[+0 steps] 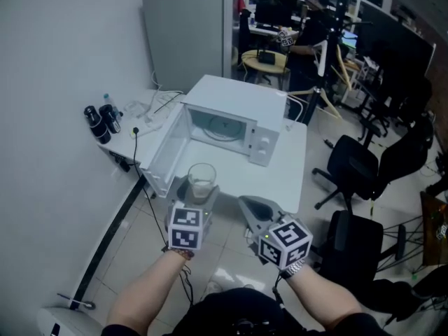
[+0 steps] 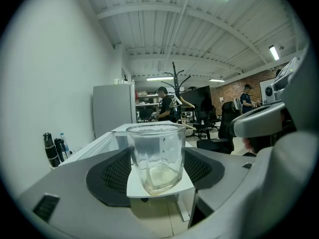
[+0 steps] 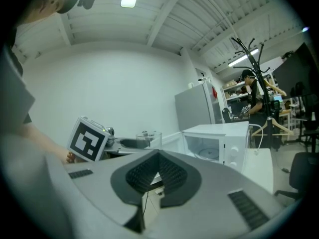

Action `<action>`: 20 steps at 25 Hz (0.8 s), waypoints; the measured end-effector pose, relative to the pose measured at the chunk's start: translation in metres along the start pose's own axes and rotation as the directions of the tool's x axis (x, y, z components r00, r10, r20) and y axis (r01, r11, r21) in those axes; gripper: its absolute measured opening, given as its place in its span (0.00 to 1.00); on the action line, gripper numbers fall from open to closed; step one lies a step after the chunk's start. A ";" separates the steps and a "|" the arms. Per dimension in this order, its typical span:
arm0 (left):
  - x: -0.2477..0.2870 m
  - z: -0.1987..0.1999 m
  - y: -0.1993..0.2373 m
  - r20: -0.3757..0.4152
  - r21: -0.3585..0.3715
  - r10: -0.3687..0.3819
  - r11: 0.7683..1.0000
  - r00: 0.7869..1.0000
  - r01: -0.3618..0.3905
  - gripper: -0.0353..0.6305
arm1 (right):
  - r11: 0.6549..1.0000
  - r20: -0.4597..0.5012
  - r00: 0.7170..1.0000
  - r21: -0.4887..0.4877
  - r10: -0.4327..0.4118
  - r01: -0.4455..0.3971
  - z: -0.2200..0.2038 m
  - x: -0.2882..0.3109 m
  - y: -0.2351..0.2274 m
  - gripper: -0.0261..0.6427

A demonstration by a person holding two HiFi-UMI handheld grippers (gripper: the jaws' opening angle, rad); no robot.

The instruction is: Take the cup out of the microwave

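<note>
A clear, empty glass cup (image 1: 201, 180) is outside the white microwave (image 1: 234, 110), held in the air just past the table's front edge. My left gripper (image 1: 201, 192) is shut on the cup. In the left gripper view the cup (image 2: 155, 156) stands upright between the dark pads (image 2: 112, 172). The microwave's door (image 1: 166, 154) hangs open to the left and the glass turntable inside is bare. My right gripper (image 1: 253, 210) hovers to the right of the cup, shut on nothing; its own view shows the gripper (image 3: 157, 171), the cup (image 3: 148, 137) and the microwave (image 3: 219, 143).
The white table (image 1: 290, 166) carries cables and a few dark bottles (image 1: 101, 121) at its left end. A grey cabinet (image 1: 185, 37) stands behind. Black office chairs (image 1: 364, 166) are at the right, and a person works at desks in the far background.
</note>
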State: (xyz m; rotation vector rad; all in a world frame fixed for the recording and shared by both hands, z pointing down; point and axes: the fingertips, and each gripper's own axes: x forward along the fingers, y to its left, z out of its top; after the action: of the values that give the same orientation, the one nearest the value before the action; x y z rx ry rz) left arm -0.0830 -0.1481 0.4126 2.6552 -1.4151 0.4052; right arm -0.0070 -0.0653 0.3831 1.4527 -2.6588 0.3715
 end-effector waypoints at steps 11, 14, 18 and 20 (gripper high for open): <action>-0.013 0.003 -0.046 -0.003 -0.016 0.081 0.997 0.997 -0.081 0.54 | 0.997 0.002 0.997 -0.003 0.074 -0.074 -0.003 -0.043 -0.023 0.07; -0.016 0.004 -0.058 -0.004 -0.018 0.096 0.995 0.995 -0.096 0.54 | 0.996 -0.003 0.996 -0.004 0.091 -0.091 -0.006 -0.052 -0.028 0.07; -0.017 0.008 -0.066 0.001 -0.018 0.098 0.995 0.995 -0.098 0.54 | 0.996 0.000 0.996 -0.010 0.094 -0.094 -0.005 -0.057 -0.033 0.07; -0.018 0.012 -0.068 0.007 -0.015 0.089 0.996 0.996 -0.089 0.54 | 0.996 0.006 0.997 -0.010 0.083 -0.083 -0.003 -0.058 -0.035 0.07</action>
State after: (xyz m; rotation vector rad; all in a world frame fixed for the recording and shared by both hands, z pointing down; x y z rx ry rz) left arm -0.0342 -0.0981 0.3984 2.5920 -1.5375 0.3921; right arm 0.0540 -0.0352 0.3807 1.3458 -2.7283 0.3610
